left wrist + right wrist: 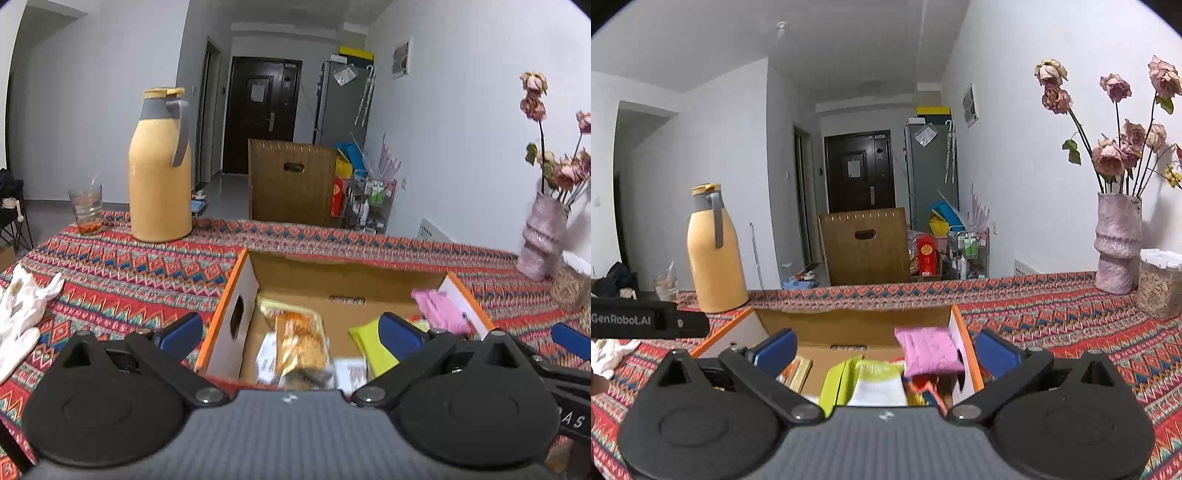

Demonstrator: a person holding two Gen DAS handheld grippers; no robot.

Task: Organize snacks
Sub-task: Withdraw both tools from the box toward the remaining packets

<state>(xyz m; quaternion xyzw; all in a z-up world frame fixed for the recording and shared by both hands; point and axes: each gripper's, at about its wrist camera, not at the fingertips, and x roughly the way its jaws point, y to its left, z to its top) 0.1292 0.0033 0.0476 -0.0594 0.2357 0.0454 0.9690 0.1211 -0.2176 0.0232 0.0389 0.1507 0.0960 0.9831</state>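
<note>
An open cardboard box with orange rims [225, 295] [964, 332] sits on the patterned tablecloth. Inside lie an orange-gold snack bag [301, 338], a lime-green packet [369, 345] [877, 373] and a pink packet [441, 308] [929, 349] leaning at the right wall. My left gripper [291, 332] is open and empty, its fingers spread above the box's near left part. My right gripper [884, 350] is open and empty, above the box's near right part, with the pink packet between its fingers but not held.
A yellow thermos [160, 166] [714, 251] and a glass [85, 208] stand at the table's far left. White cloth [22, 306] lies at the left. A pink vase of roses [1117, 243] [543, 236] and a clear jar [1160, 284] stand at the far right.
</note>
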